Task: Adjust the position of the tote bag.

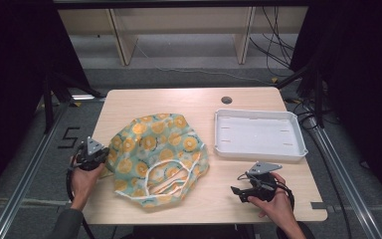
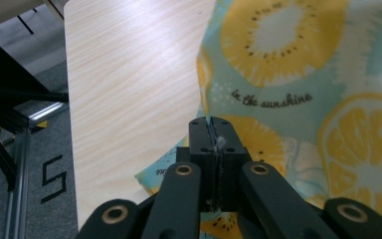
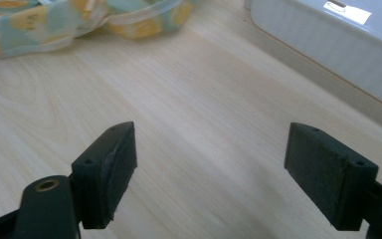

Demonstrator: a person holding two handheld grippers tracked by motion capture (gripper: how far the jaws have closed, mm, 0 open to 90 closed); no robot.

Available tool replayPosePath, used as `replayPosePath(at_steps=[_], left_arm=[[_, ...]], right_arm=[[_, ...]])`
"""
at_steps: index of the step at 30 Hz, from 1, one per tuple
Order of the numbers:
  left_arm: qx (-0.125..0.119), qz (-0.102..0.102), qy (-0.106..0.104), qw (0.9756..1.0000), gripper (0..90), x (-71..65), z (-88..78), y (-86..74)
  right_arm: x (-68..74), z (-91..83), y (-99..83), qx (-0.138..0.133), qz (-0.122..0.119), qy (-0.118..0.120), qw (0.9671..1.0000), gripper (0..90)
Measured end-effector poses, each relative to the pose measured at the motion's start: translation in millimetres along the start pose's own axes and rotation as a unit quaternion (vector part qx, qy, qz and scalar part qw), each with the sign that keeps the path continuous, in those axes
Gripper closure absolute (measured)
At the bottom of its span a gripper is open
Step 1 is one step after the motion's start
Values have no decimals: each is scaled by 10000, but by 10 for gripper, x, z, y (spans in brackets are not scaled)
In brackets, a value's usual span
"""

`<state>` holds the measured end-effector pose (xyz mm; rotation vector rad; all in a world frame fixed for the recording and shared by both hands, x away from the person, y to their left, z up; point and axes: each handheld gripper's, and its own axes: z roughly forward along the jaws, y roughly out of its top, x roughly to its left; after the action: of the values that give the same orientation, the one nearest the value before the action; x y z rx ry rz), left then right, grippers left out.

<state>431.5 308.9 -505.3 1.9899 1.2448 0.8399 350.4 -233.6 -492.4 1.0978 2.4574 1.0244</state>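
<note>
Two tools low over surface, left tool [image 2: 213, 130] pinching near-left edge of fruit-print cloth [image 1: 154, 149], right tool [image 3: 209, 174] spread, nothing between, near white tray [image 1: 258, 134].

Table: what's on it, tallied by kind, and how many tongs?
Patterned cloth: 1
White tray: 1
Tongs: 2, left shut on the cloth's edge, right open over bare table
Total: 4

Bare table [image 1: 229, 199] lies between cloth [image 1: 154, 149] and tray [image 1: 258, 152], seemingly unobstructed.
</note>
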Motion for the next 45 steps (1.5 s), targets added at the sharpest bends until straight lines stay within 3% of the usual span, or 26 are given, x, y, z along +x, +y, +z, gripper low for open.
replayPosePath(at_steps=[5, 6, 9, 10, 14, 16, 17, 18, 19, 21, 23, 25, 27, 28, 30, 31, 32, 34, 35, 36, 37, 39, 40, 41, 44, 45], left_arm=[[-128, -435, -79, 9989, 714, 129, -141, 50], [-219, -579, -55, 9981, 636, 146, -213, 62], [-478, -957, -228, 9940, 549, 134, -464, 105], [-534, -1043, -320, 9926, 494, 58, -630, 127], [-667, -1209, -638, 9884, 415, -135, -812, 123], [-707, -1276, -720, 9867, 347, -335, -902, 56], [-586, -1343, -982, 9843, 301, -528, -961, -55], [-586, -1343, -982, 9843, 293, -528, -961, -55], [-264, -1165, -1079, 9870, 264, -692, -977, -142], [-129, -1096, -1088, 9879, 246, -750, -981, -181], [128, -918, -1016, 9905, 256, -810, -977, -248], [251, -851, -1036, 9907, 298, -799, -949, -298], [219, -951, -1215, 9878, 332, -799, -879, -341], [379, -657, -1325, 9883, 476, -766, -874, -354], [354, -564, -1360, 9885, 522, -790, -819, -377], [448, -290, -1363, 9892, 603, -776, -807, -376], [424, -228, -1445, 9883, 680, -759, -769, -390], [494, -127, -1499, 9874, 710, -730, -768, -390], [316, -306, -1457, 9884, 754, -758, -744, -401], [528, -6, -1479, 9876, 786, -706, -761, -393], [318, -155, -1436, 9890, 815, -726, -736, -407], [354, -43, -1415, 9893, 852, -682, -737, -405], [448, 63, -1336, 9900, 873, -622, -749, -395], [448, 63, -1336, 9900, 881, -622, -749, -395], [410, 33, -1205, 9919, 888, -560, -737, -379], [458, 77, -1202, 9917, 891, -521, -730, -370]], right_arm=[[30, 36, 46, -88, -69, 107, 9999, 224], [42, 74, 87, -257, -101, 166, 9995, 226], [59, 95, 160, -206, -201, 252, 9993, 227], [88, 131, 250, -243, -257, 280, 9990, 230], [115, 199, 424, -388, -458, 272, 9978, 236], [139, 259, 544, -447, -445, 291, 9976, 235], [143, 307, 655, -535, -457, 297, 9971, 235], [143, 307, 655, -535, -457, 297, 9971, 235], [156, 369, 747, -588, -470, 310, 9967, 235], [162, 396, 791, -536, -468, 333, 9969, 239], [158, 509, 917, -538, -511, 339, 9967, 243], [158, 575, 1006, -474, -488, 326, 9972, 254], [159, 620, 1050, -496, -476, 258, 9973, 253], [144, 708, 1141, -523, -521, 181, 9971, 253], [127, 749, 1191, -464, -518, 180, 9974, 256], [131, 799, 1236, -362, -392, 136, 9985, 260], [130, 901, 1310, -232, -263, 4, 9994, 264], [121, 955, 1343, -163, -235, -67, 9996, 262], [116, 1034, 1362, -172, -247, -77, 9995, 261], [116, 1093, 1379, -127, -241, -106, 9996, 269], [123, 1143, 1393, -34, -189, -80, 9998, 318], [112, 1238, 1400, 238, -186, -83, 9995, 489], [122, 1271, 1376, 437, -439, -31, 9981, 671], [122, 1271, 1376, 437, -439, -31, 9981, 671], [181, 1235, 1336, 534, -1050, -55, 9930, 846], [216, 1218, 1317, 487, -1072, -56, 9930, 875]])
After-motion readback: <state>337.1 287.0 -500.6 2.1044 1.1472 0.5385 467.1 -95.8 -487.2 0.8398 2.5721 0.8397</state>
